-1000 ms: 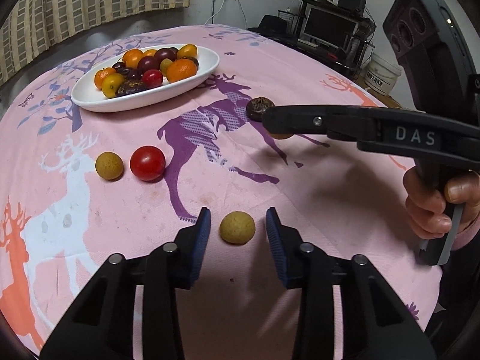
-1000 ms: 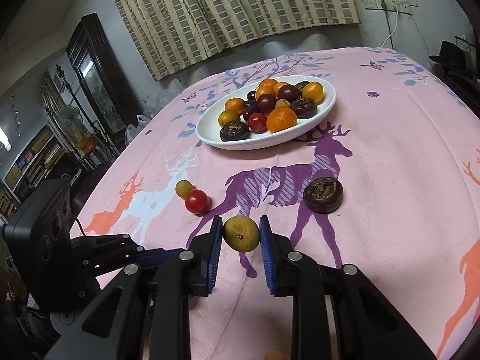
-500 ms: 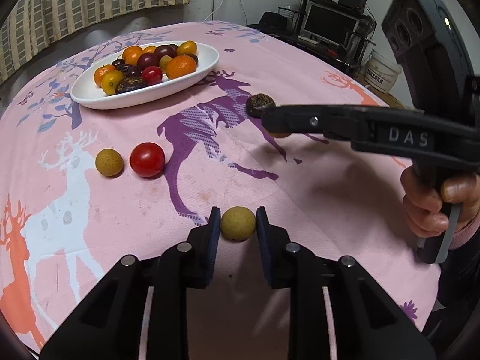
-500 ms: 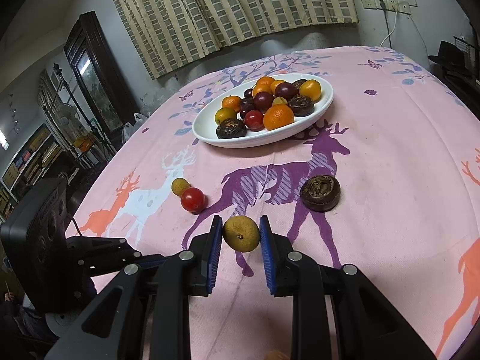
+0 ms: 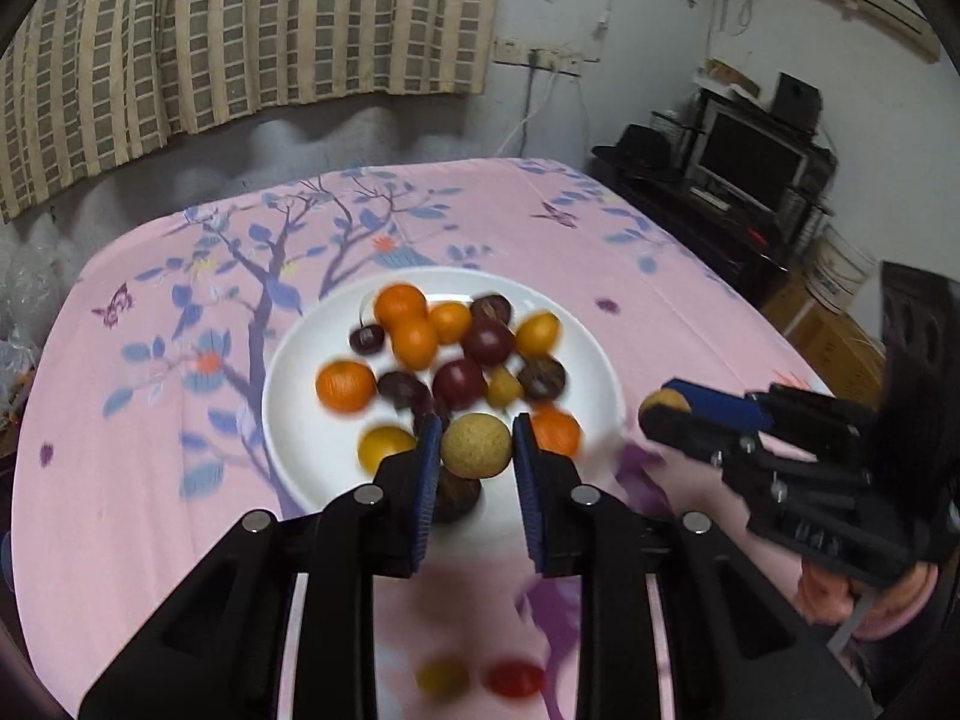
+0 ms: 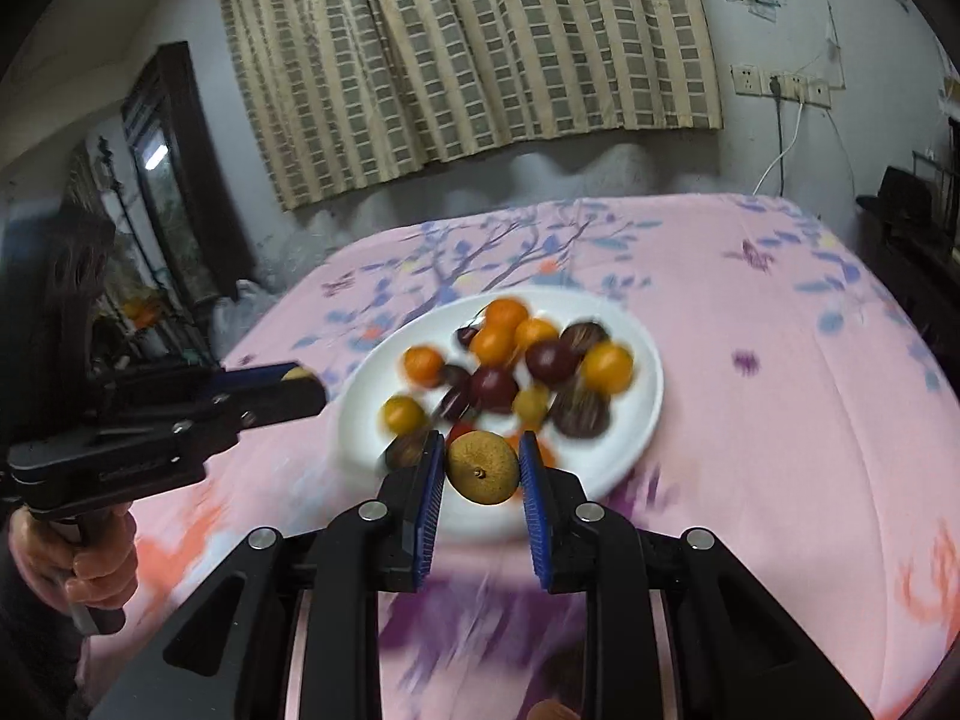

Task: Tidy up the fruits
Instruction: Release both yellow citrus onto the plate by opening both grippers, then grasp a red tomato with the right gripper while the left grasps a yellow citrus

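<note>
My left gripper [image 5: 475, 447] is shut on a tan longan [image 5: 477, 445] and holds it above the near rim of the white plate [image 5: 294, 396], which carries several oranges, plums and dark fruits. My right gripper [image 6: 482, 468] is shut on a yellow-brown longan [image 6: 483, 467] over the plate's near edge [image 6: 354, 414]. Each gripper shows in the other's view: the right one [image 5: 666, 411] at the plate's right, the left one [image 6: 300, 384] at its left.
A small yellow fruit [image 5: 442, 677] and a red tomato [image 5: 516, 678] lie on the pink deer-print tablecloth [image 5: 150, 480] below the left gripper. A dark fruit [image 5: 456, 495] lies at the plate's near edge. Curtains, a cabinet and a monitor stand beyond the table.
Both grippers have lifted off the cloth with their longans and moved forward to the plate. The view is motion-blurred.
</note>
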Available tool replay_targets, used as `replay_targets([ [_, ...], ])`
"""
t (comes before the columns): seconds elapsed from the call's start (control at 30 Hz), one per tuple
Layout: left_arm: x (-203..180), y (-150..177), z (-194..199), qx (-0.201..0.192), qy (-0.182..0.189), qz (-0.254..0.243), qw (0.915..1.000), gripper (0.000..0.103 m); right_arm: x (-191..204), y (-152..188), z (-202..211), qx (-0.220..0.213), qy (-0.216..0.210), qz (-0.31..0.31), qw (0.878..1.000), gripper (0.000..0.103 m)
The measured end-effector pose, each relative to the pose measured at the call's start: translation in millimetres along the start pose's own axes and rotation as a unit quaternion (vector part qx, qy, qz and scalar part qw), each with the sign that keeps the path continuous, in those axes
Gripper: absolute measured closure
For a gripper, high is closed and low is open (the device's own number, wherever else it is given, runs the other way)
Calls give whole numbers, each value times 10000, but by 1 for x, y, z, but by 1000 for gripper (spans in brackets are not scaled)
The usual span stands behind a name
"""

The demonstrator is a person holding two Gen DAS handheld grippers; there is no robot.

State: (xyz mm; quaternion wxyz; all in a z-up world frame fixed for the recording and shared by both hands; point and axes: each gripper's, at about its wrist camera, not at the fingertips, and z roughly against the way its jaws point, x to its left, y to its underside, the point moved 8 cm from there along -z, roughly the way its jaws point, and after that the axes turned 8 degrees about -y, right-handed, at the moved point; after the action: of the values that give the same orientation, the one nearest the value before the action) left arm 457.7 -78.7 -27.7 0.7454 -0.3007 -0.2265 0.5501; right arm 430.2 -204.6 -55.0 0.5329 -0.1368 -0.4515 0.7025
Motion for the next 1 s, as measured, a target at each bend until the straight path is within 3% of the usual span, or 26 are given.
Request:
replay_targets([
  [0.1,5,-19,-42,153,-127,100,9998,78,-15,-8,-31,54,6,-144,9999,76],
  [0.13,8,-22,-54,219,-224,173,9994,72,-19,-8,-40,96,-67,-226,9997,73],
  [0.17,14,-22,-61,293,-454,261,9982,45,-21,-8,-42,142,-60,-253,9996,48],
  [0.2,21,-22,-63,345,-682,360,9964,19,-21,-9,-39,131,-4,-253,9996,37],
  [0.23,27,-22,-57,283,-852,513,9946,13,-19,-8,-30,54,-20,-227,9997,37],
  [0.33,34,-16,-19,-104,-566,680,9960,9,-13,-7,0,-168,-132,-186,9996,32],
  [0.37,37,-13,-6,-168,-595,698,9956,4,-11,-5,9,-216,-107,-140,9996,30],
  [0.53,55,28,48,-326,-863,773,9927,4,-13,12,52,-343,116,-142,9992,27],
  [0.6,59,48,60,-227,-838,884,9923,4,-10,28,58,-161,188,-229,9994,27],
  [0.8,70,110,75,-212,-487,1350,9894,4,53,86,25,760,-402,320,9958,27],
  [1.0,87,132,57,67,-852,1470,9854,4,93,118,-2,1277,-443,735,9881,28],
])
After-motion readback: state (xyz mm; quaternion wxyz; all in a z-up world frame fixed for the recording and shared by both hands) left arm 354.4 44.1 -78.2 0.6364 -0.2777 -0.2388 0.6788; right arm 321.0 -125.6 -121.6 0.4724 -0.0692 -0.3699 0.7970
